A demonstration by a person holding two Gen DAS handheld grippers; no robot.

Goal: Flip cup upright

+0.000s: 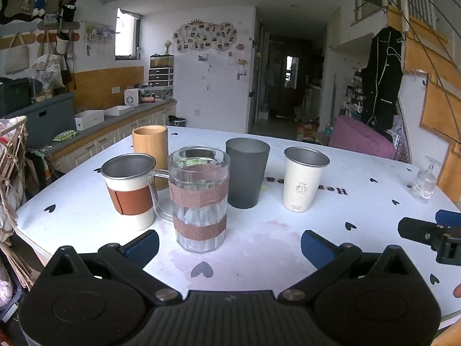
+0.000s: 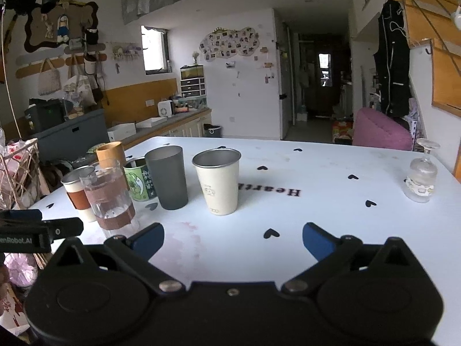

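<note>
Though inverted, clear stemmed glass (image 2: 421,176)

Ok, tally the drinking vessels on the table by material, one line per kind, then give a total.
Metal cups: 2, the sleeved cup and the white cup
Clear glass: 2, the taped mug and the upside-down stemmed glass
Wooden cup: 1
Grey tumbler: 1
Green patterned mug: 1
Total: 7

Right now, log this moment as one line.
left gripper: open, empty | right gripper: open, empty | stemmed glass: inverted, far right, untouched | six cups upright at left | table
</note>
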